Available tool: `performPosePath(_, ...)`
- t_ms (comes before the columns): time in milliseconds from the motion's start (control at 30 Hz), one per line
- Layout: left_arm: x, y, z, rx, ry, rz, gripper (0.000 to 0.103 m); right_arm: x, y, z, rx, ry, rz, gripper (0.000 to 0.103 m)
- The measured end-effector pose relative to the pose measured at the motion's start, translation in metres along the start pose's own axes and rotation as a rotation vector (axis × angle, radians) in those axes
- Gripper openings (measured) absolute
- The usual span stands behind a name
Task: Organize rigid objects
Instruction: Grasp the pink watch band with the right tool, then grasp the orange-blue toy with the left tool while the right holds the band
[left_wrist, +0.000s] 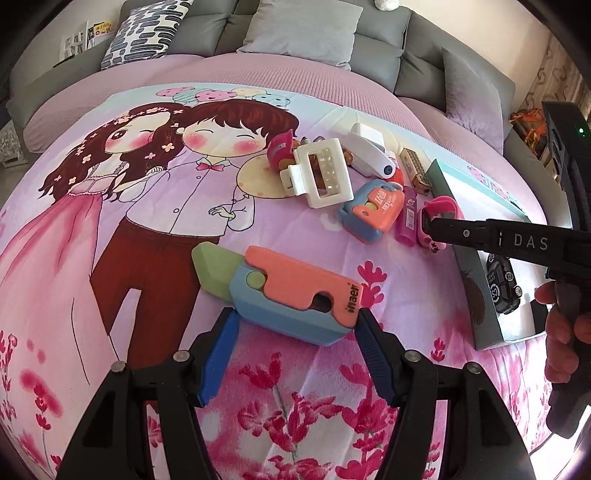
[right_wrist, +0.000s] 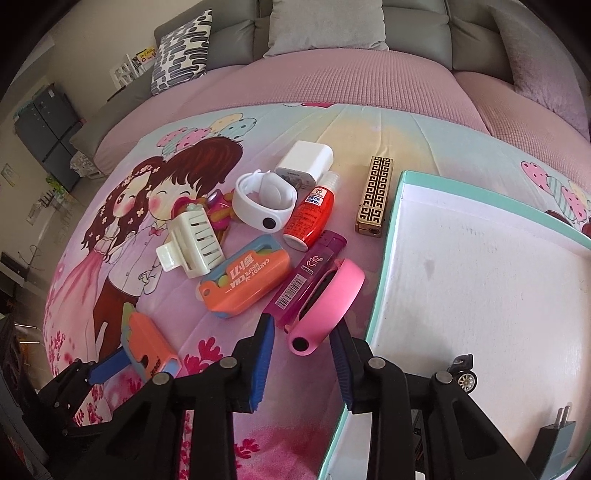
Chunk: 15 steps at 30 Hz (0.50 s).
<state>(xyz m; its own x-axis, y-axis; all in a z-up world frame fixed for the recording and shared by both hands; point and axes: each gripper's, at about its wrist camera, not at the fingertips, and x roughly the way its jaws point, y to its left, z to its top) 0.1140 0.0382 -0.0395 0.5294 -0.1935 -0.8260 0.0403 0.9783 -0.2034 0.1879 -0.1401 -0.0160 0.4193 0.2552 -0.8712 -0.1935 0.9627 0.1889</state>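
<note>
My left gripper (left_wrist: 295, 317) is shut on a large toy knife (left_wrist: 291, 284) with an orange and blue body and a green blade, which lies on the cartoon bedspread. The same toy knife (right_wrist: 147, 350) shows at the lower left of the right wrist view. My right gripper (right_wrist: 303, 325) is shut on the near end of a pink wristband (right_wrist: 325, 299). A purple lighter (right_wrist: 306, 280) lies against the band's left side. In the left wrist view one black finger of the right gripper (left_wrist: 428, 225) meets the pink wristband (left_wrist: 441, 206). A person's hand (left_wrist: 561, 332) holds it.
A teal-rimmed white box (right_wrist: 480, 277) lies right of the band, with a toy car (right_wrist: 463, 373) and a plug (right_wrist: 557, 428) inside. Beyond lie a small orange toy knife (right_wrist: 243, 280), white hair clip (right_wrist: 192, 240), white wristband (right_wrist: 264, 203), red bottle (right_wrist: 310, 218), gold lighter (right_wrist: 375, 195) and white charger (right_wrist: 304, 160).
</note>
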Motion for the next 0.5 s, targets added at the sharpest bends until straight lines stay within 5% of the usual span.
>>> performPosePath(133,0.0,0.0,0.0,-0.002,-0.004,-0.002,0.067,0.002,0.001,0.0,0.014,0.0,-0.019,0.017)
performPosePath(267,-0.003,0.001,0.0,-0.011,-0.008,-0.003,0.065,-0.007,-0.002,-0.001,0.024,-0.036,-0.005,0.017)
performPosePath(300,-0.005,0.001,0.0,-0.012,-0.01,-0.01,0.037,-0.011,-0.003,-0.001,0.024,-0.045,0.0,0.017)
performPosePath(367,-0.004,0.002,0.001,-0.024,0.008,0.006,0.001,-0.02,-0.004,-0.001,0.022,-0.065,0.018,0.016)
performPosePath(500,-0.002,0.005,0.001,-0.055,0.021,-0.007,0.001,-0.035,-0.004,-0.002,0.009,-0.079,0.031,0.016)
